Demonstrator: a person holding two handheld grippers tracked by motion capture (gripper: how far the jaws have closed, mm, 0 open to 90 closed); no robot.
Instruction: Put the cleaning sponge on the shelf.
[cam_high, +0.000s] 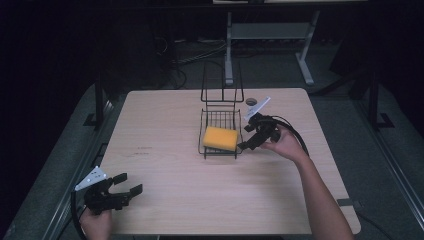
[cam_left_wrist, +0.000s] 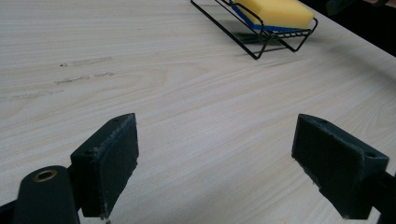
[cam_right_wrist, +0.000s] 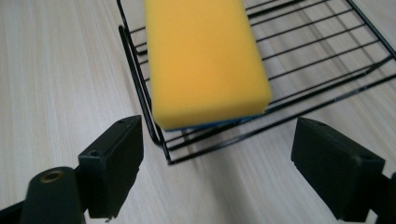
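Though spread wide just short of the yellow sponge (cam_right_wrist: 205, 60), clasps nothing yet: so much for the right gripper (cam_high: 246, 137), both pads bare, one to each side of the sponge's near end, probably lined up to close across the narrow width, where the foam will give and hold. Finds the sponge lying flat in the black wire rack (cam_right_wrist: 317, 51), blue scouring face down, pushed against the rack's front rim near the middle of the table (cam_high: 175, 200); seems placed there to drain or be stored, with the low rim stopping any slide. Comes in from the rack's right side, likely because the tall wire back blocks a reach from behind. Holds the left gripper (cam_high: 129, 183) low at the table's near left corner, well apart from the rack, jaws likewise wide and empty over bare wood, pointed toward the rack; judged to be parked out of the way, or ready to steady the rack should it skid.
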